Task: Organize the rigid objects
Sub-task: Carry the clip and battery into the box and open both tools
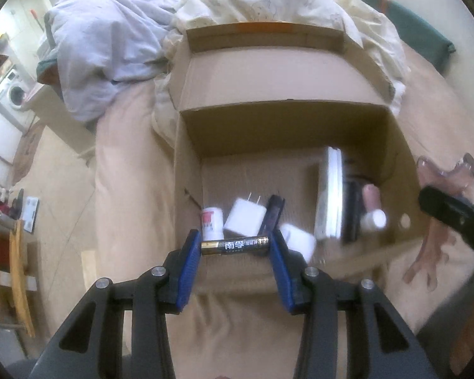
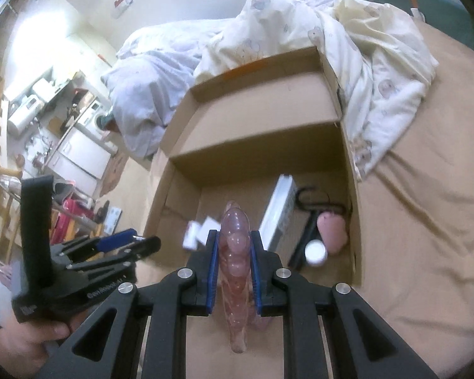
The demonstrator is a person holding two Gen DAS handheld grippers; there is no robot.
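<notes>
The left gripper (image 1: 235,246) clamps a battery (image 1: 234,245) crosswise, one blue pad on each end, so the cell spans the gap like a rung. Held by its ends it cannot roll out, and it probably stays level for a clean drop. The battery is black and gold with white printed characters along its side. Just beyond and below the fingertips lies the open cardboard box (image 1: 186,170), and directly past the battery sit a small white bottle (image 1: 212,223), a white plug adapter (image 1: 245,216) and a dark slim object I cannot identify. Farther to the right in the box a flat white case (image 1: 330,195) stands on edge, with dark items and a pink tube beside it — the rigid things seem to be gathered here, which is likely why both claws hang over the box.

The right gripper (image 2: 235,246) is closed on a translucent pink hair clip (image 2: 236,271), the pads pressing its flanks. The clip runs lengthwise between the fingers, its tip poking out past them toward the box and its tail back toward the camera. It is glossy, bumpy, pale rose with a bubbled look. Ahead of this claw is the same box floor; to its left the other gripper and a person's hand (image 2: 28,344) on its handle. Bedding is heaped behind the box.
</notes>
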